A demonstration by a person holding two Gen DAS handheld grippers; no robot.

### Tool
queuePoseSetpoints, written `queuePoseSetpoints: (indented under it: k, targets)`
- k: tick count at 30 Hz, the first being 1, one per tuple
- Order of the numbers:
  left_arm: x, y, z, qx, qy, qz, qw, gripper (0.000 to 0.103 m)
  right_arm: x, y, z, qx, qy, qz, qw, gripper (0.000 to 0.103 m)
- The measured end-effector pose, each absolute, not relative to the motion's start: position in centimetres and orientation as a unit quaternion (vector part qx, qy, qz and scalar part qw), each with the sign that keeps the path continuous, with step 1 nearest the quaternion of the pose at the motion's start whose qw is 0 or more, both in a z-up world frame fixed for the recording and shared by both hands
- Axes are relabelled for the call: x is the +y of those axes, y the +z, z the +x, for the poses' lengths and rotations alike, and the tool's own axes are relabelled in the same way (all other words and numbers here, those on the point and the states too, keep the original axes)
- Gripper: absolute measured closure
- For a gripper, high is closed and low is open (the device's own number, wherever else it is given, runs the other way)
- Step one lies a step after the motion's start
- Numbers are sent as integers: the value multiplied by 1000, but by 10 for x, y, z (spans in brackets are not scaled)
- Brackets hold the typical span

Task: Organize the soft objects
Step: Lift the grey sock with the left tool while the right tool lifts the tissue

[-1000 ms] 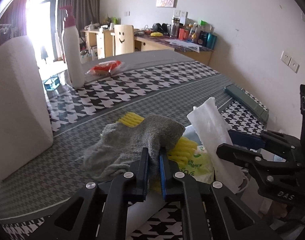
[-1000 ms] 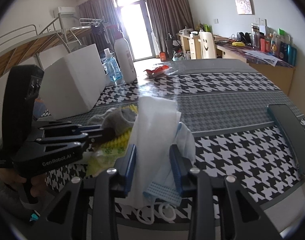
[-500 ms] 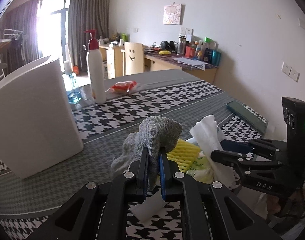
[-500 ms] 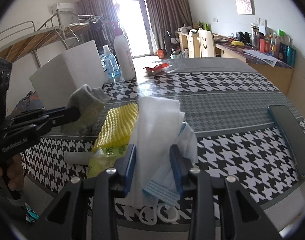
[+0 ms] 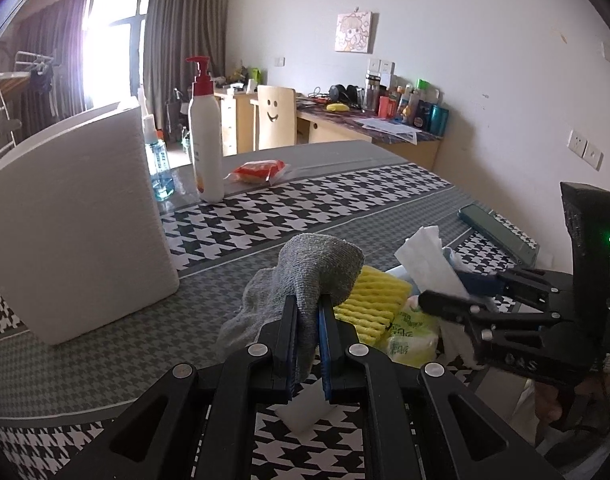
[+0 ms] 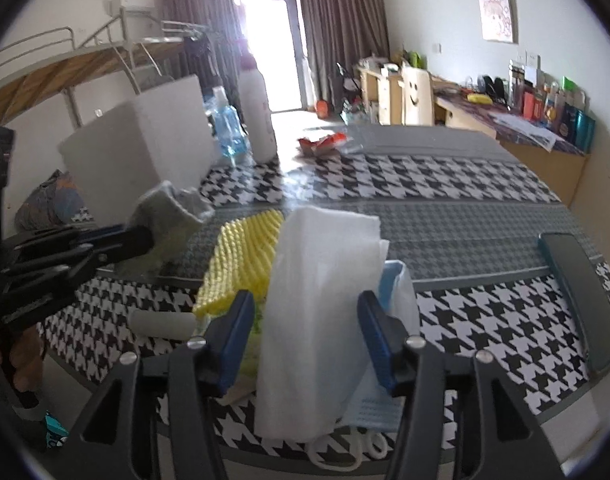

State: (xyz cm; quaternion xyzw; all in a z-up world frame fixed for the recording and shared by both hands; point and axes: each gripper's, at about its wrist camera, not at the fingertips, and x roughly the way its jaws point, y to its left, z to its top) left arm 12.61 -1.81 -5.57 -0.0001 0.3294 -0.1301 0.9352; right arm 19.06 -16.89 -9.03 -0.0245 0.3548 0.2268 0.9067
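Near table edge (image 5: pixel 45 416) — gray cloth (image 5: pixel 321 264) clamped

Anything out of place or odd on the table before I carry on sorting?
Nothing spilled or damaged. The oddity is the right gripper: its fingers stand apart around the white folded tissue, which leans on the light blue face mask. The left gripper pinches the grey knitted sock normally.

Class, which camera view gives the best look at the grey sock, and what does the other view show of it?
The left wrist view: the grey sock sits centred and sharp, pinched in the left gripper. In the right wrist view the sock is small, blurred, off to the side.
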Motion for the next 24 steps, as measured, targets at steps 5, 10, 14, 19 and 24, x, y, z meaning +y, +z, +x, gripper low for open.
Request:
queuePoseSetpoints:
  k: [5, 10, 14, 19, 24]
  targets:
    - [-15, -54, 125, 327, -128, -1, 936, 93, -171, -90, 191, 360, 219, -28, 906, 88]
    - [-14, -45, 120, 318, -130, -2, 939, 93, -179, -71, 182, 336, 220, -17, 916, 89]
    - [-12, -35, 115, 308, -127, -2, 943, 93, -180, -54, 175, 315, 220, -16, 923, 89]
    - [-8, -24, 109, 295, -124, 2, 947, 93, -177, -44, 173, 304, 227, -16, 925, 91]
    - [-7, -18, 106, 290, -125, 4, 949, 97, -172, -39, 171, 296, 236, -17, 926, 96]
